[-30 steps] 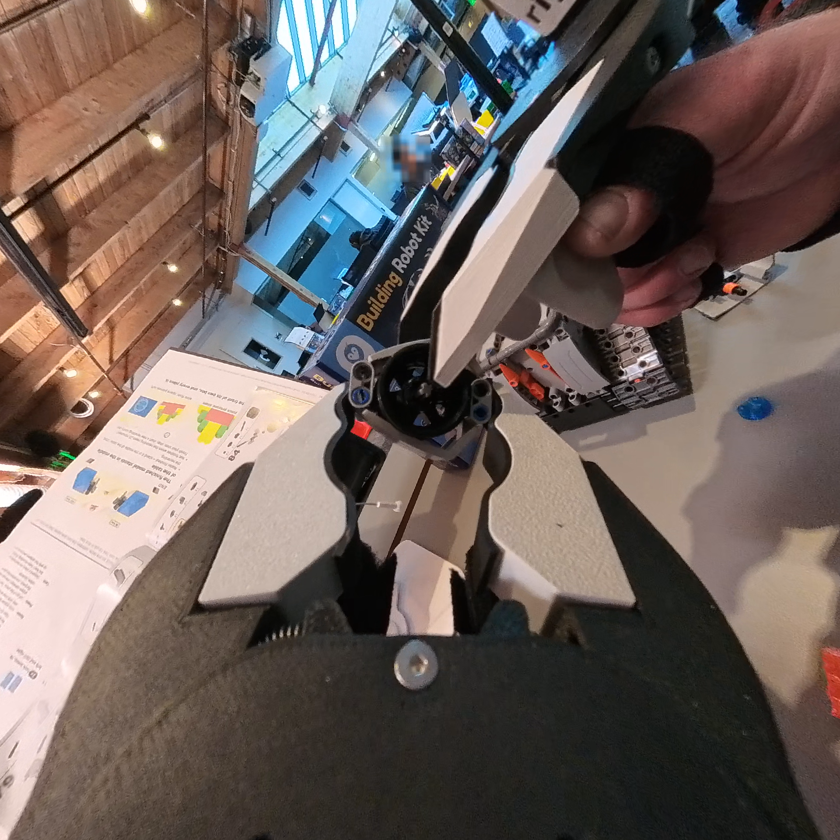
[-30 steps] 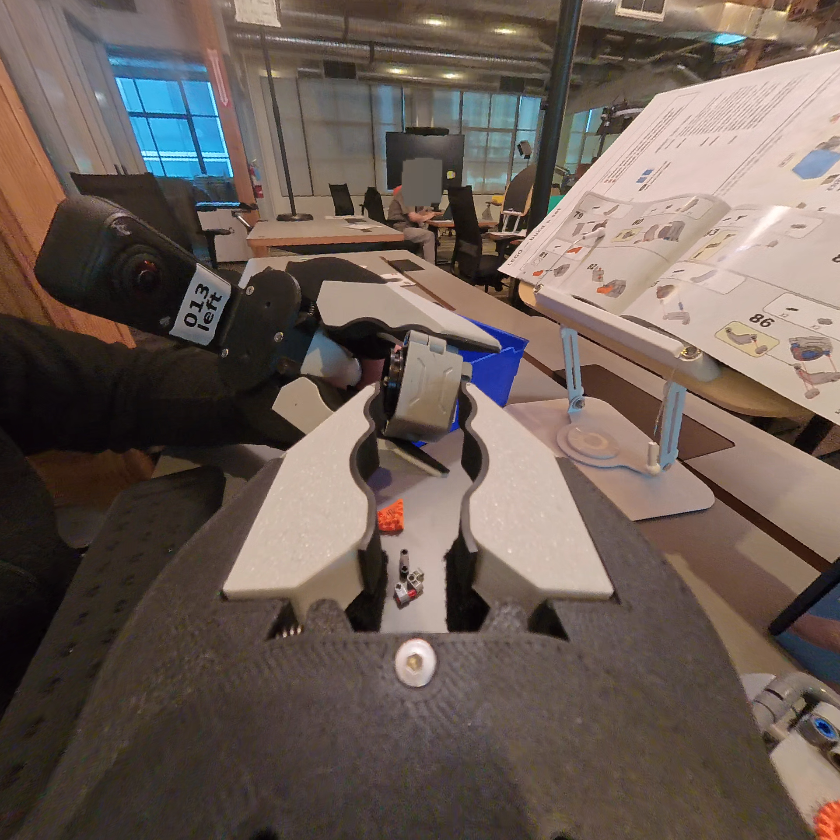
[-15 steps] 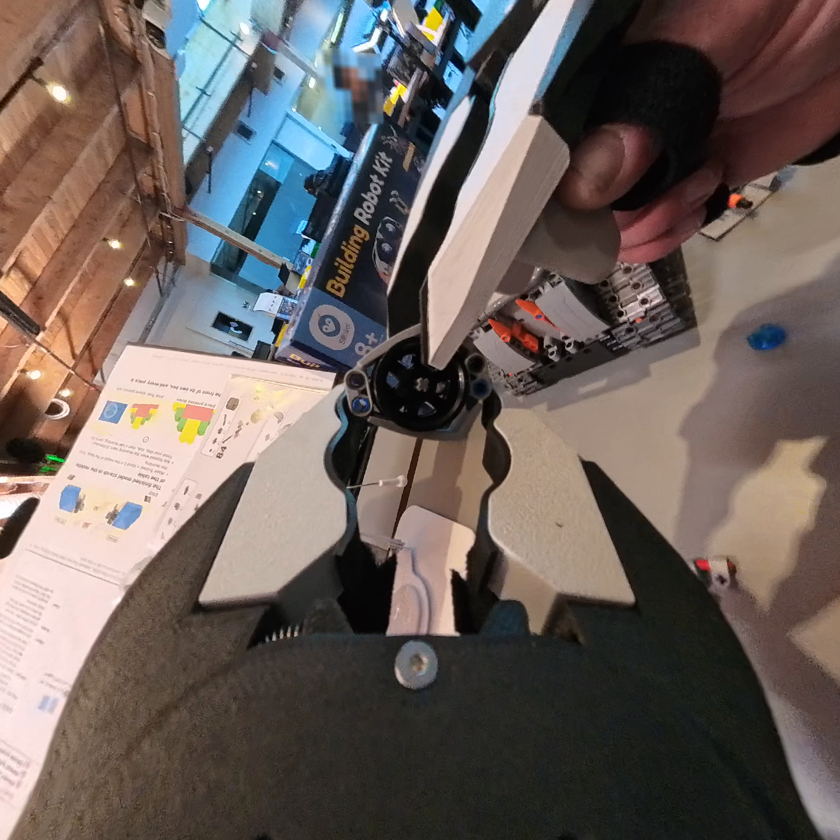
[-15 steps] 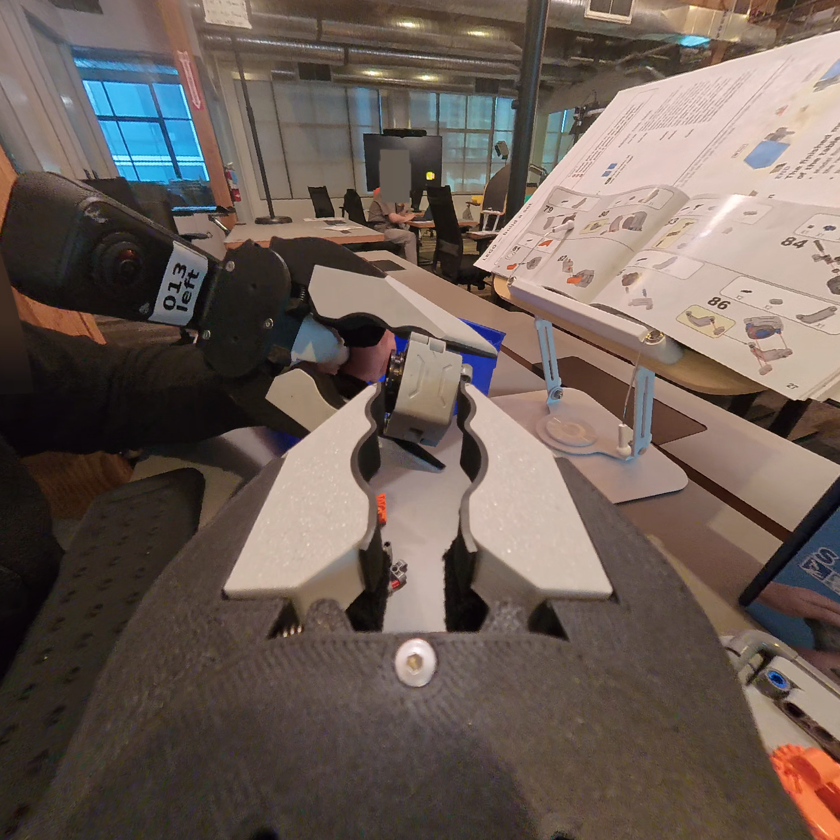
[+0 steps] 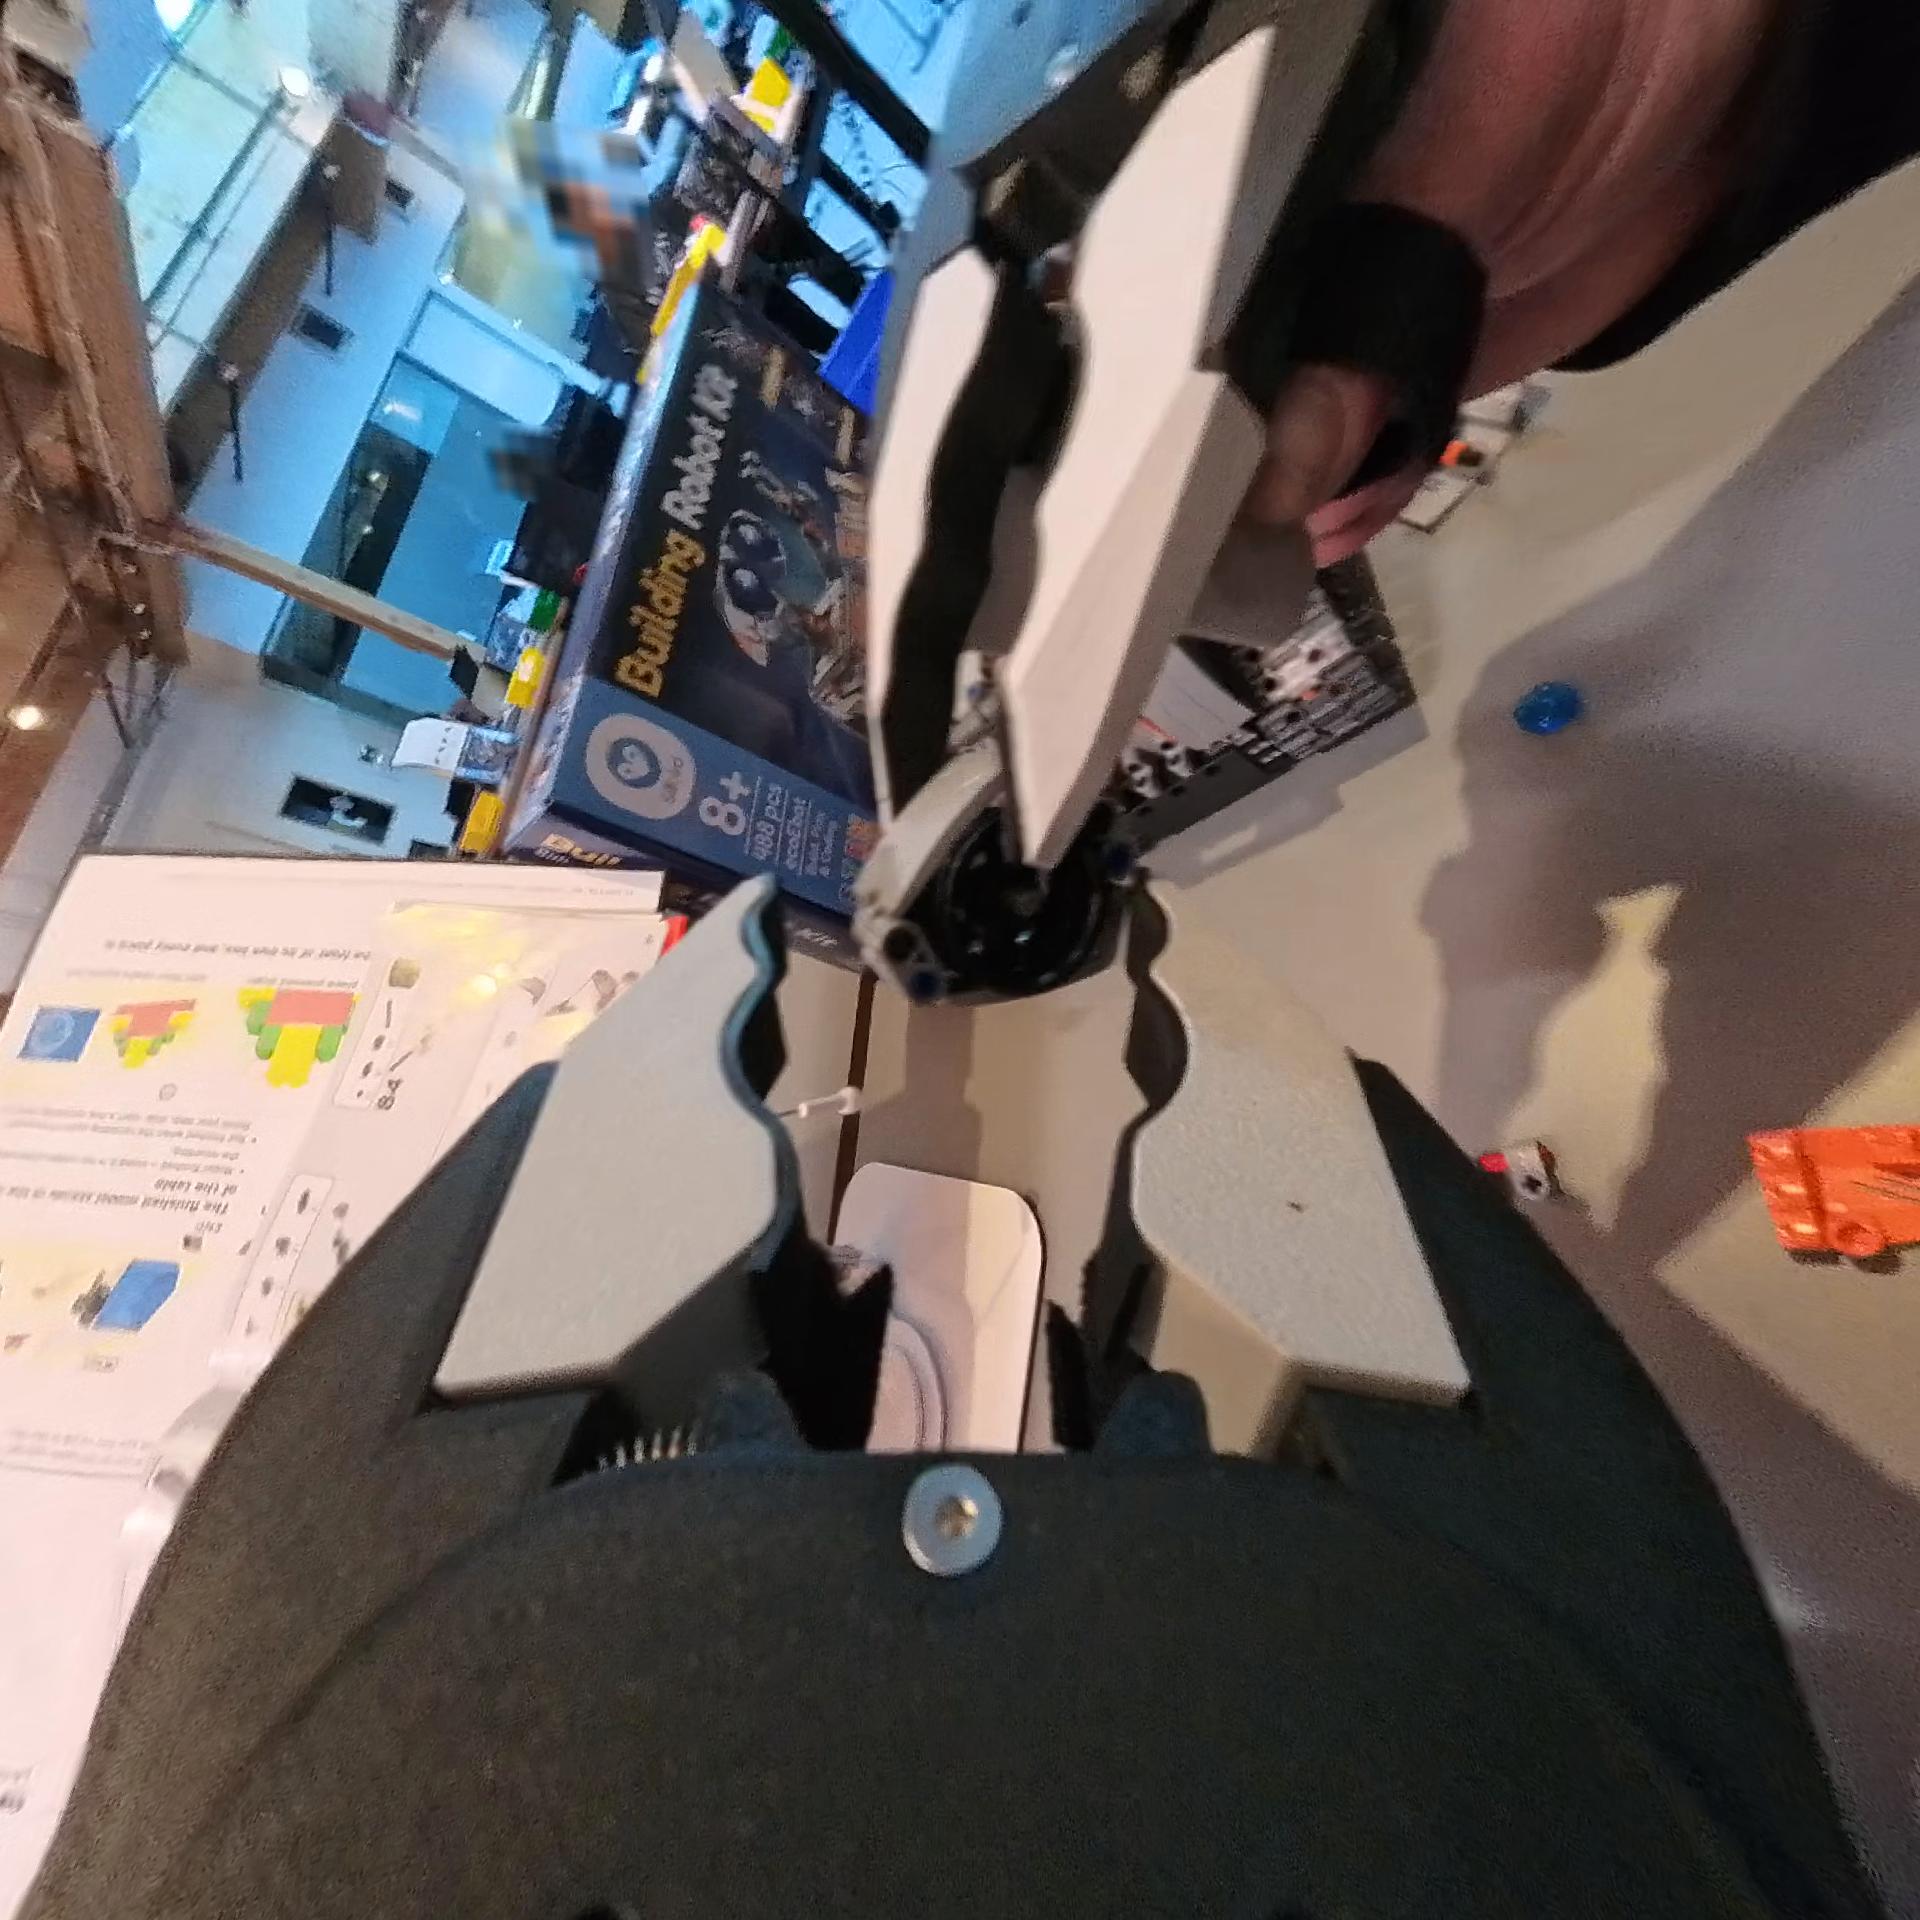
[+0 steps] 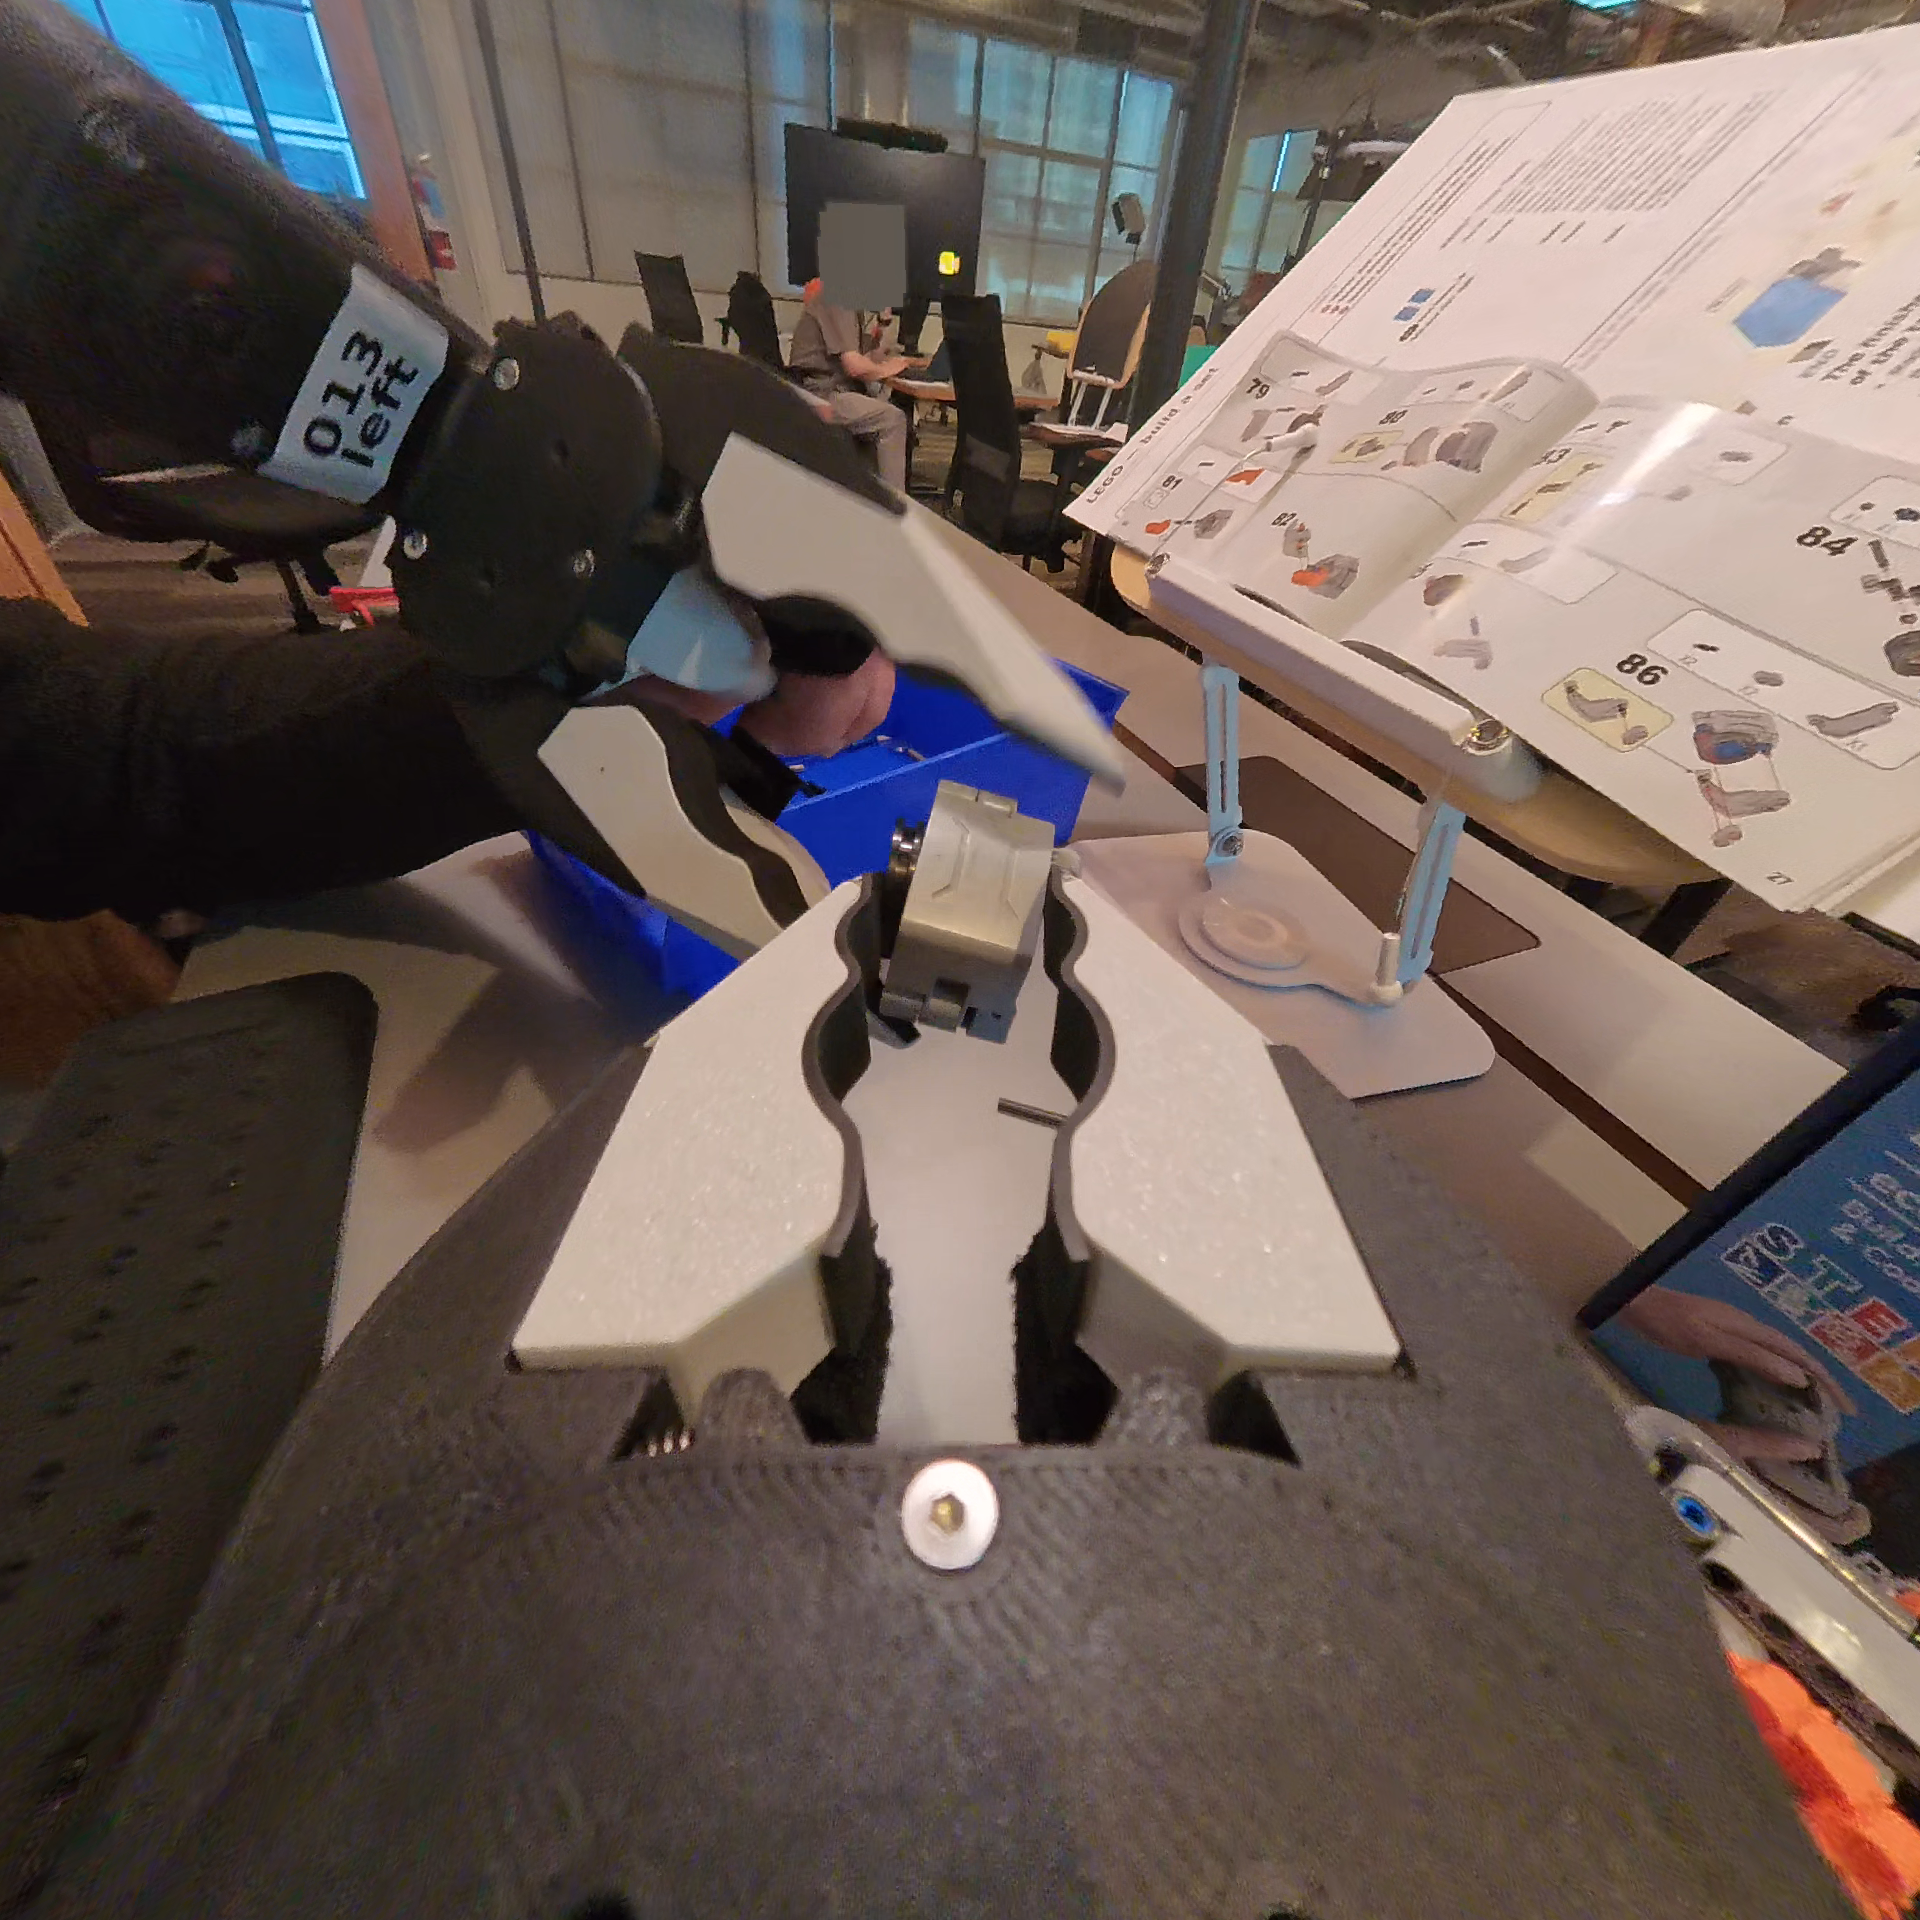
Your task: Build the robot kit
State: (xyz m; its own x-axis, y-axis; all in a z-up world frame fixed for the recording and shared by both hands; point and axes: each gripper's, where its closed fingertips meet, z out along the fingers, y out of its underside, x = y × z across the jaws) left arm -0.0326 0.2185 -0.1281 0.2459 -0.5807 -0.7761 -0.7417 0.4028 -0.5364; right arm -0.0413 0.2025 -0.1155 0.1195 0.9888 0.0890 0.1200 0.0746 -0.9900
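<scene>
On a pale grey table (image 6: pixel 436 1049) in a wide workshop room stood a book stand (image 6: pixel 1340 966) bearing an instruction booklet (image 6: pixel 1558 499), then a blue bin (image 6: pixel 935 790). Only the left wrist view showed a dark blue box (image 5: pixel 707 665), a tracked model (image 5: pixel 1299 686) and an orange piece (image 5: pixel 1839 1195). Right gripper (image 6: pixel 954 914): jaws pinching a grey motor (image 6: pixel 966 904). Left gripper (image 5: pixel 951 935): jaws spread wide, having released that motor since half a second earlier.
</scene>
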